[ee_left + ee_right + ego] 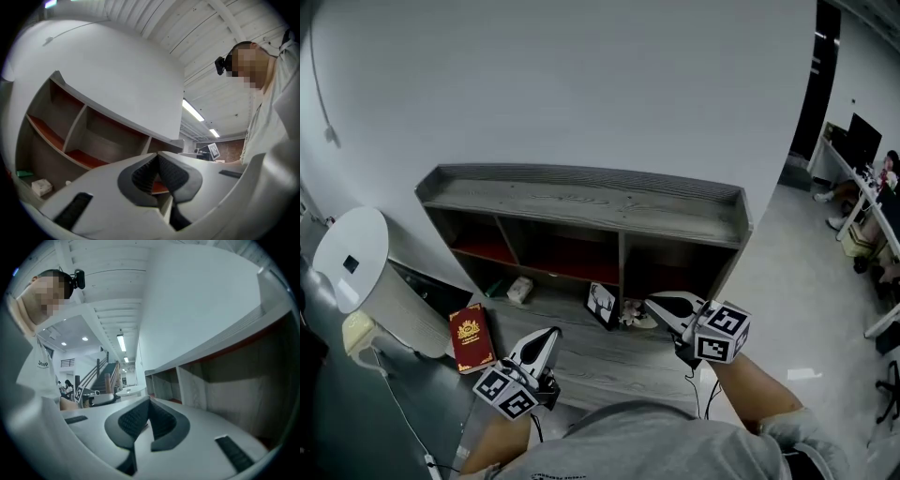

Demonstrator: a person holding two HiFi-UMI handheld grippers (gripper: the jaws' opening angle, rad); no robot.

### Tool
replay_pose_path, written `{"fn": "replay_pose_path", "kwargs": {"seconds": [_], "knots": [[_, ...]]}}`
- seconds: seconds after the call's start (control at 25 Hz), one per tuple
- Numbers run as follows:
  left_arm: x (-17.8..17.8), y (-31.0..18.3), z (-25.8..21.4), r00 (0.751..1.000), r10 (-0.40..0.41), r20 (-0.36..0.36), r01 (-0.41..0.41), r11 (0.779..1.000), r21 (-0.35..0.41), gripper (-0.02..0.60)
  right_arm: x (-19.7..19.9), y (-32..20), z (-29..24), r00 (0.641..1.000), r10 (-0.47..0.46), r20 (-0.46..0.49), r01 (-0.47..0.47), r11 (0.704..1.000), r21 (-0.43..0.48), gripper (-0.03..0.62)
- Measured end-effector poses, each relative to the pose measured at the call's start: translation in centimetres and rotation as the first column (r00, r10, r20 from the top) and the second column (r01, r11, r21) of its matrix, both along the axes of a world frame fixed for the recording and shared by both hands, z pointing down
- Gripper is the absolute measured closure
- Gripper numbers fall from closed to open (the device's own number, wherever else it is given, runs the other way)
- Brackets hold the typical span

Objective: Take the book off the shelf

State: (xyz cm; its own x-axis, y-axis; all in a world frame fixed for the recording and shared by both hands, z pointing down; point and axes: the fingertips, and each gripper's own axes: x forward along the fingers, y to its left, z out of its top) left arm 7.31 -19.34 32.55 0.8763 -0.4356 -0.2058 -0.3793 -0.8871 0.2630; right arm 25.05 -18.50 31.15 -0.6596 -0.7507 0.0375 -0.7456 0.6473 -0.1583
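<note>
**Head view.** Low grey wood-grain shelf unit (pixel 581 202) against a white wall, with open compartments lined in red. Red hardcover book with a gold emblem (pixel 471 337) outside every compartment, lying cover up at the unit's left front corner, just beside a white round-topped stand (pixel 352 253); resting on the unit's base board or on the floor, cannot tell which. Small beige box (pixel 519 290) in the lower left compartment. Tilted black-and-white card (pixel 602 305) at the foot of the middle divider. Left gripper (pixel 551 333), white with a marker cube, low in front of the shelf, to the right of the book and apart from it. Right gripper (pixel 650 302), likewise white with a cube, just beside the card, tip toward the lower right compartment.

**Left gripper view.** Jaws closed, dark ribbed pads (pixel 143 176) meeting at the tips, empty. Behind them, the shelf's red-lined boards, with the beige box at lower left.

**Right gripper view.** Jaws closed, dark ribbed pads (pixel 133 420) pressed tip to tip, gripping nothing. Shelf compartments along the right side of the view; a distant staircase (pixel 101 373) at the left.
</note>
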Motion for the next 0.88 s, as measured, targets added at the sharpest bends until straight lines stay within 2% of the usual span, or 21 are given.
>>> {"fn": "replay_pose_path", "kwargs": {"seconds": [0.24,0.44,0.64,0.88], "knots": [[7.1,2.0,-0.6,0.996,0.084,-0.007,-0.084,0.996,-0.011,0.56,6.2,4.1,0.3,0.998,0.068,-0.004,-0.068,0.998,0.011,0.603],[11.8,3.7,-0.3,0.987,0.158,0.029,-0.157,0.987,-0.025,0.56,9.3,6.7,1.7,0.992,0.124,0.0,-0.124,0.992,-0.015,0.603],[14.9,4.6,0.3,0.97,0.232,0.075,-0.229,0.972,-0.041,0.56,11.1,7.8,3.3,0.983,0.181,0.008,-0.181,0.983,-0.029,0.603],[16.9,4.7,0.7,0.954,0.287,0.088,-0.283,0.958,-0.056,0.56,12.7,8.5,4.2,0.973,0.229,0.002,-0.229,0.973,-0.039,0.603]]}}
